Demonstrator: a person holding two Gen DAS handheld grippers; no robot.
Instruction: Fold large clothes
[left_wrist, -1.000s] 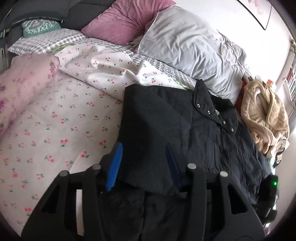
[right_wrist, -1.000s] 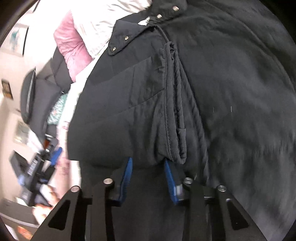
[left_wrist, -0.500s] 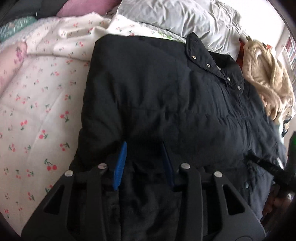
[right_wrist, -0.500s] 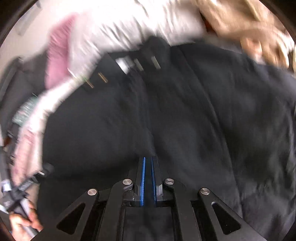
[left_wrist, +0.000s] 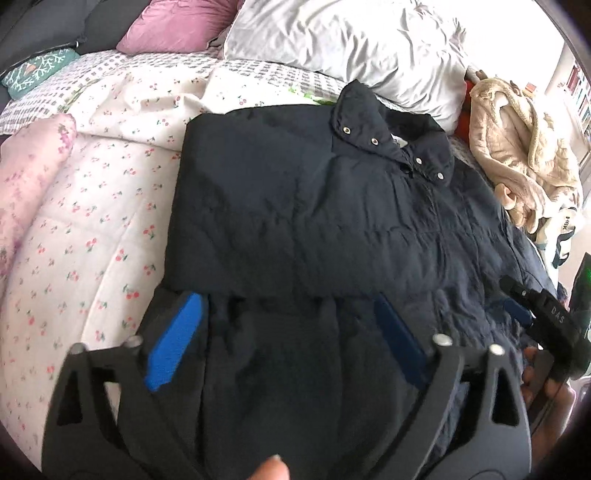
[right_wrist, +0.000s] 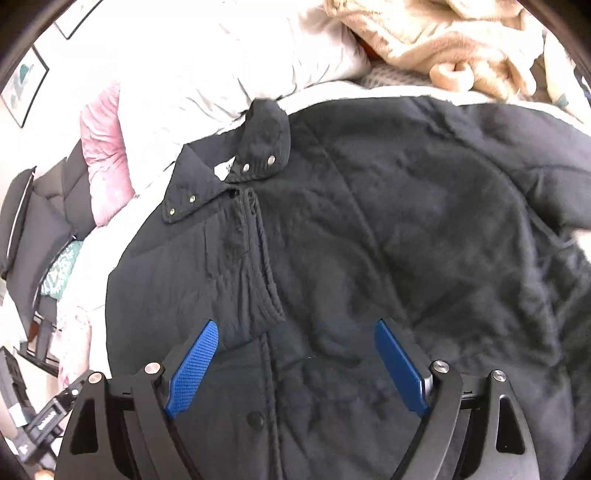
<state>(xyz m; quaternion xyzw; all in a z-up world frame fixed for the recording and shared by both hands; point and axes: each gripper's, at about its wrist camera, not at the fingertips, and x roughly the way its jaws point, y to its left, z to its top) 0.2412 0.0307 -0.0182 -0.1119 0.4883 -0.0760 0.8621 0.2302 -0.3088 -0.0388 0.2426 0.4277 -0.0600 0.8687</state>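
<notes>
Just below your left hand-held gripper (left_wrist: 288, 332), the dark jacket (left_wrist: 303, 206) lies spread on the bed; the jaws are swinging apart, wide and released, with the blue pads (left_wrist: 177, 343) clear of the cloth and only the jacket's lower part showing between them. A fingertip of yours pokes in at the bottom edge of that view. Your right hand-held gripper (right_wrist: 295, 362) hangs over the same jacket, its jaws likewise opening and gripping nothing, blue pads (right_wrist: 194, 367) on either side of the front placket. In the left view the near side of the jacket is folded over onto the body, leaving a straight edge across just beyond the fingers. Farther on, the collar (right_wrist: 258, 147) with its metal snaps lies open toward the headboard end. To the left of the jacket runs the cherry-print duvet (left_wrist: 92, 229). Beyond the collar rest a grey pillow (left_wrist: 351, 44) and a pink pillow (left_wrist: 177, 22), with a beige fleece garment (left_wrist: 524, 155) heaped at the right.
</notes>
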